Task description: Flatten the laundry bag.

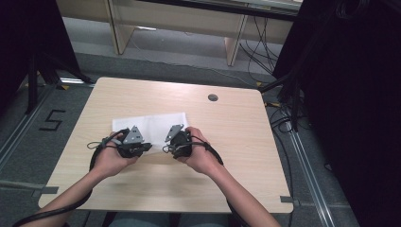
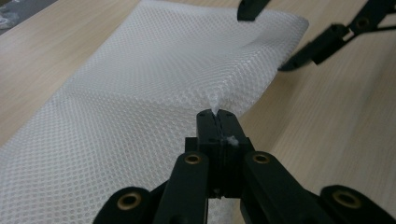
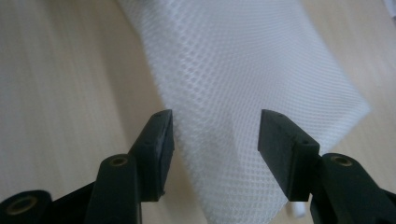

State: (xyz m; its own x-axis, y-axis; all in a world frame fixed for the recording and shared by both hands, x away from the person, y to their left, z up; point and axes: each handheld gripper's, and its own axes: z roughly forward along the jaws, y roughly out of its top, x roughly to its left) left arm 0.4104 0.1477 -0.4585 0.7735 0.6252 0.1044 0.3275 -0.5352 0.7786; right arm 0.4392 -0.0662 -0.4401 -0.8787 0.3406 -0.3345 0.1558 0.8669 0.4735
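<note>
The white mesh cloth (image 1: 151, 126) lay flat at the table's (image 1: 236, 142) centre. The left gripper (image 2: 215, 113) pinched its near edge shut; the right gripper (image 3: 215, 135) hung open over the cloth's edge, lower centre of frame. It needed to close squarely on that edge, matching the left's height.

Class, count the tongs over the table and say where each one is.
2. The left tongs pinch the near edge of the white mesh cloth; the right tongs hang open beside them, over the same edge.

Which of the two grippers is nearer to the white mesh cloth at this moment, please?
Left. The left gripper is shut on the white mesh cloth, pinching its edge; the right gripper is open just above it, not touching.
</note>
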